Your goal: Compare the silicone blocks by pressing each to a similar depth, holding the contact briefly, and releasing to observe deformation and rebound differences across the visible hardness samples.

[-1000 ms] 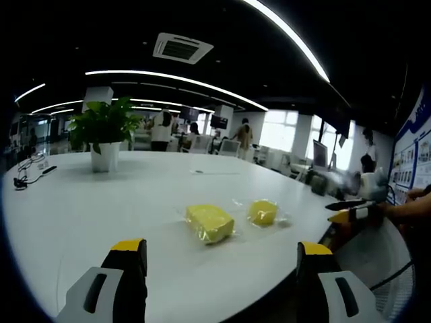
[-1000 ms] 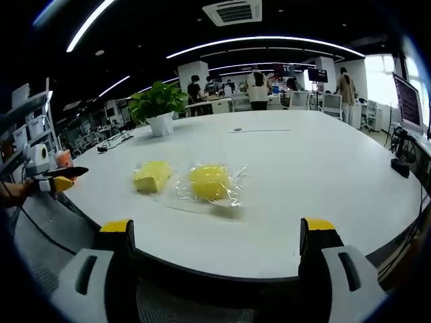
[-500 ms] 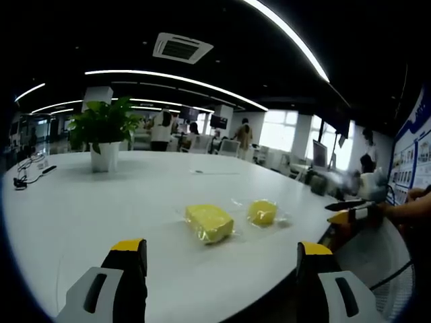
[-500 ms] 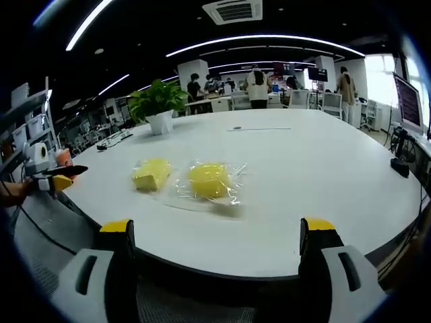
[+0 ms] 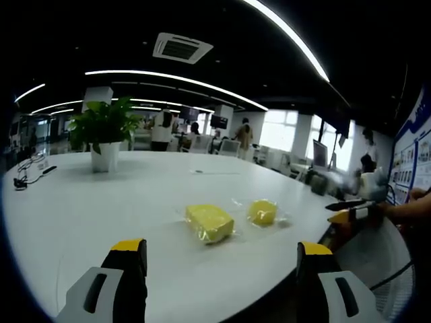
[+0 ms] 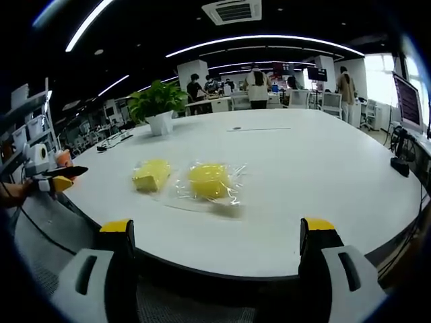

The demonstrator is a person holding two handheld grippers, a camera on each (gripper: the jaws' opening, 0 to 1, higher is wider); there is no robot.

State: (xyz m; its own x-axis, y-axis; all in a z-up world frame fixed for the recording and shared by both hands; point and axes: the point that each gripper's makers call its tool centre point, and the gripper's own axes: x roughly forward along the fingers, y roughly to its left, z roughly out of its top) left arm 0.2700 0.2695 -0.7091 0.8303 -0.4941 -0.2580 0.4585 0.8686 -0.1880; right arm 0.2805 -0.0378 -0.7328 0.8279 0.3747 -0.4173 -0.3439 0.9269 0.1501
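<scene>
Two yellow silicone blocks in clear wrap lie on a round white table [image 5: 101, 202]. In the left gripper view the squarer block [image 5: 209, 222] is nearer and the rounder block [image 5: 262, 212] lies to its right. In the right gripper view the squarer block [image 6: 151, 175] is at left and the rounder block [image 6: 208, 180] beside it. My left gripper [image 5: 221, 259] is open, held back from the blocks near the table edge. My right gripper [image 6: 221, 235] is open too, off the table's [image 6: 323, 175] rim. The right gripper [image 5: 350, 210] shows at the far right of the left gripper view; the left gripper [image 6: 54, 177] shows at the left of the right gripper view.
A potted green plant [image 5: 103, 134] [image 6: 159, 106] stands on the table's far side. A thin pen-like item [image 6: 259, 129] lies beyond the blocks. Cables [image 5: 30, 171] rest at the left edge. People and desks fill the office behind.
</scene>
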